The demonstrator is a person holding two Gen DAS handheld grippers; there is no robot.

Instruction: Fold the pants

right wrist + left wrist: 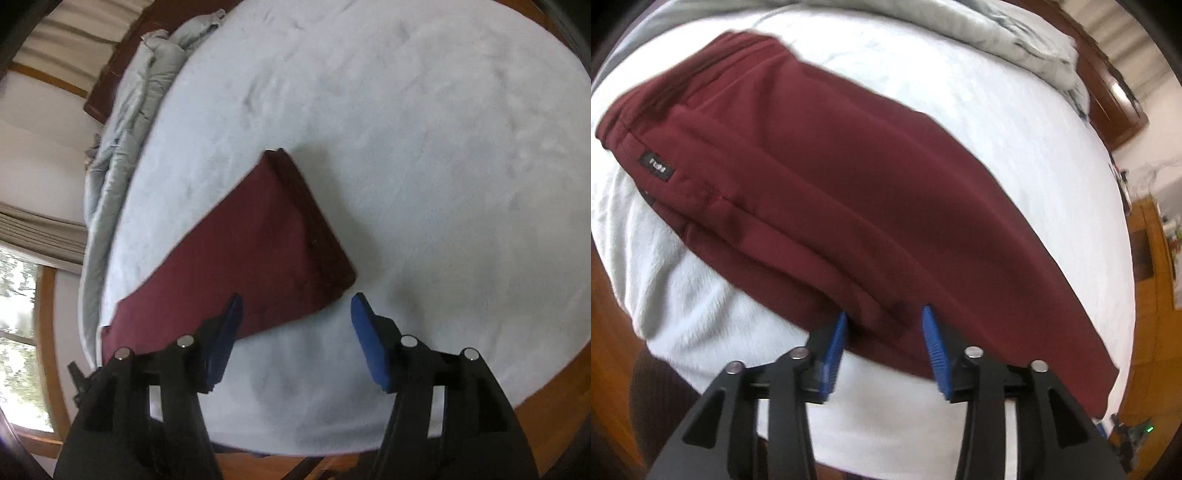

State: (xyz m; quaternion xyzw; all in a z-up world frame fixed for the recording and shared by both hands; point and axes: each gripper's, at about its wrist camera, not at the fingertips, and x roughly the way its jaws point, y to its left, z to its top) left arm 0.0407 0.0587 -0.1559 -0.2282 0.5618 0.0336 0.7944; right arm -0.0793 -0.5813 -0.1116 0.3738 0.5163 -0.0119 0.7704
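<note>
Two pairs of blue fingers stand spread, and neither has hold of anything. On the left gripper (884, 332) the pads (837, 347) straddle the near long edge of the pants (820, 192), one tip just over the cloth's border and the other above the fabric itself; I would guess they are set there so that closing would pinch that edge for the next fold. Whether the tips actually touch the cloth I cannot tell.

Over on the right gripper (295, 321) the gap is wider still. Its left finger (225, 332) hangs over the maroon cloth near the hem end, while the other one sits over bare bedding just beside the corner of the leg ends. That placement looks like an approach to the hem corner, ready to lift it toward the waistband.

Outward from there, the pants lie flat as one long strip, legs stacked one on the other, running along the near edge of the bed (424, 147). The waistband with its small black label (658, 170) points toward the bed's left side as the left camera sees it. A rumpled grey blanket (122, 122) is pushed to the far edge against the wooden headboard (1108, 99), which leaves the pale sheet free around the garment. The lengthwise fold seems done; the crosswise fold does not.
</note>
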